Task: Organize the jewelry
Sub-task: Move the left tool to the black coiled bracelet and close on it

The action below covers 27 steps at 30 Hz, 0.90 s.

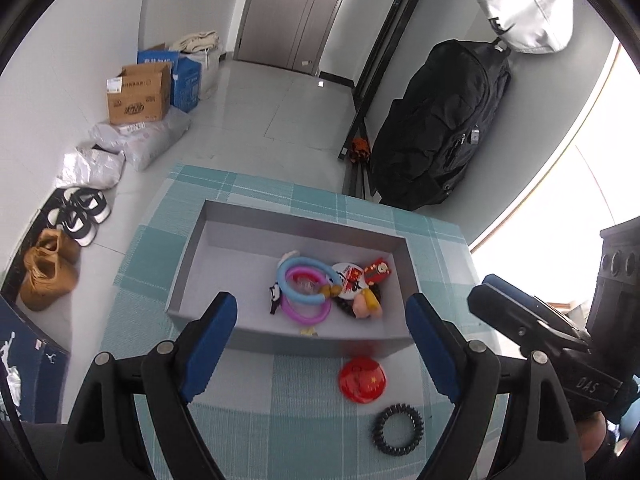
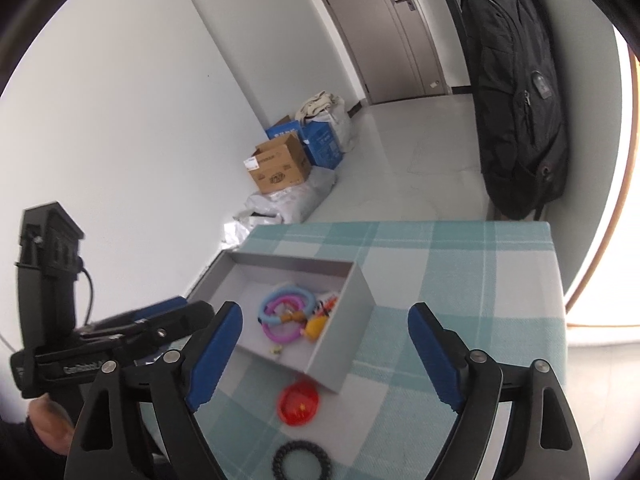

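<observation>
**A:** Where do things stand around the grey tray [image 1: 208, 236]?

**B:** Inside it, towards its right end, lie the blue ring [image 1: 306, 282], the pink ring [image 1: 306, 312] and some small trinkets. Still outside, on the checked counter [image 1: 244, 416], are the red disc [image 1: 362, 378], just in front of the tray's near wall, and the black coil hair tie [image 1: 398, 424], nearer to me than the disc.

**A:** And your grippers?

**B:** My left gripper [image 1: 320, 344] is spread wide and holds nothing; my right gripper [image 2: 324, 356] is the same, hovering above the tray's near corner.

**A:** Which piece is next?

**B:** I judge the disc. It lies flat, so I come down steeply, straddle its rim, close gently, then lift clear of the tray wall before releasing over the bare floor at the tray's left.
</observation>
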Tool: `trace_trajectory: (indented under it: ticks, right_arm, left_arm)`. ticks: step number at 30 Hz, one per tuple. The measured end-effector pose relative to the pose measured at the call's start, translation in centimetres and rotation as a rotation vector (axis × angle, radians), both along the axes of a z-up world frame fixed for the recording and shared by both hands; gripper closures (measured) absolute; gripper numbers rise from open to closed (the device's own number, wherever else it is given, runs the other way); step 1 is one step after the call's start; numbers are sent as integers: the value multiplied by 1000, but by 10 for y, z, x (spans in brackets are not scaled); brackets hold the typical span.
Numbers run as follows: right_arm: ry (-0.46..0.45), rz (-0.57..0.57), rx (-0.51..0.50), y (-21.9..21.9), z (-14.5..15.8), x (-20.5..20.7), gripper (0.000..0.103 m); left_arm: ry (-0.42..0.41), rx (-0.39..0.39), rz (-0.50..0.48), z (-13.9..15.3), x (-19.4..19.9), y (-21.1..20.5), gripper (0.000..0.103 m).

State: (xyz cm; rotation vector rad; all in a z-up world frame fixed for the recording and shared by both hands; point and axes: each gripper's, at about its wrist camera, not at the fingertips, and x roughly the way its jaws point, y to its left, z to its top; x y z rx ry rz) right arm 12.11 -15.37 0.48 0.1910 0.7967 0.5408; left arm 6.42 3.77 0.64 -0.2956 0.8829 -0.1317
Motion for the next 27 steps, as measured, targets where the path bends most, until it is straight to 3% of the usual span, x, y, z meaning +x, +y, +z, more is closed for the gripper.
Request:
trace_trajectory:
  ticks: [11, 27]
  right_arm:
    - [27, -36, -24, -14, -12, -29, 4]
    - [40, -132, -22, -47, -17, -49, 0]
  left_arm:
    - [1, 47, -37, -5, -32, -20, 20]
    - [68, 126, -159, -31, -49, -58, 19]
